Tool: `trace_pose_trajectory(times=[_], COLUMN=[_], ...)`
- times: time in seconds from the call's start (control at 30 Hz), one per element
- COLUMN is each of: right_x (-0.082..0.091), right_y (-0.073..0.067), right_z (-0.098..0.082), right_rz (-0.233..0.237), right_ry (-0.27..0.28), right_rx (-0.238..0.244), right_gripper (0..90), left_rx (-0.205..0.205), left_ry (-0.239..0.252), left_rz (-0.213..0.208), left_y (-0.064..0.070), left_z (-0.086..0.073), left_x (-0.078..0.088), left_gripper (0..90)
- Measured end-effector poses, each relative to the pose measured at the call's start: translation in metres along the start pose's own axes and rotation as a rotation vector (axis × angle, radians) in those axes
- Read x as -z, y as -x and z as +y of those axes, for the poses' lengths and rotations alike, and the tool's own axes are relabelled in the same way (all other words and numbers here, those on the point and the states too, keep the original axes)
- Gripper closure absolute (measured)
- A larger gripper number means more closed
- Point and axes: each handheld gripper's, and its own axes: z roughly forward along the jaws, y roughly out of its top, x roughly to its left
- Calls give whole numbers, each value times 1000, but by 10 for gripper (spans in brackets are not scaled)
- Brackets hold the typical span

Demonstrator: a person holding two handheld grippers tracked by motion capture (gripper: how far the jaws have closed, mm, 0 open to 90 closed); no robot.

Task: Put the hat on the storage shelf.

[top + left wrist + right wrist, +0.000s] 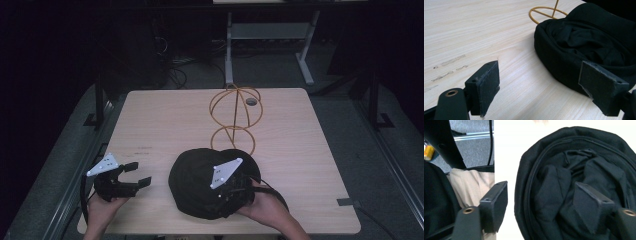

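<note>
Pale wooden table (150,120) amid dark room, grey floor (270,67)

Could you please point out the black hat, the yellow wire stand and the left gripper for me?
black hat (192,182): high view, on its rounded left side.
yellow wire stand (235,107): high view, on the upright rod inside the wire sphere.
left gripper (139,173): high view, midway between its open fingertips.

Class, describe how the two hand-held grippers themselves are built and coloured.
Both the left gripper and the right gripper are black, each topped by a grey three-cornered plate. Flat rectangular jaws carry dark fuzzy pads. A black cable trails from each.
</note>
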Motion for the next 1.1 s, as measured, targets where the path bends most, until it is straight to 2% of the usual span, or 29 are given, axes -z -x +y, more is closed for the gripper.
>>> trace_pose_trajectory(times=[0.2, 0.4, 0.57, 0.67, 0.73, 0.8, 0.83, 1.0, 1.1], right_x=[-18, -34, -49, -55, -63, -65, -70, -74, -71], right_y=[-4, -6, -7, -8, -8, -8, -9, -9, -9], right_z=[13, 21, 26, 27, 29, 29, 30, 32, 32], right_rz=[10, 37, 31, 29, 23, 23, 33, 33, 33], right_ry=[-26, -80, -147, -173, -216, -227, -247, -270, -255], right_rx=[21, 30, 51, 50, 55, 54, 51, 58, 55], right_gripper=[362, 451, 545, 572, 626, 636, 672, 744, 766], left_rx=[7, 0, 2, 1, 1, 0, 0, -3, -5], left_ry=[9, 4, 7, 5, 6, 7, 5, 4, 2], left_rz=[-1, -2, -2, -1, -3, -3, -4, -8, -11], left_y=[1, 1, 1, 1, 1, 1, 1, 1, 1], left_z=[0, 0, 0, 0, 0, 0, 0, 0, 0], left_x=[1, 0, 0, 0, 0, 0, 0, 0, 0], left_gripper=[161, 161, 161, 161, 161, 161, 161, 161, 161])
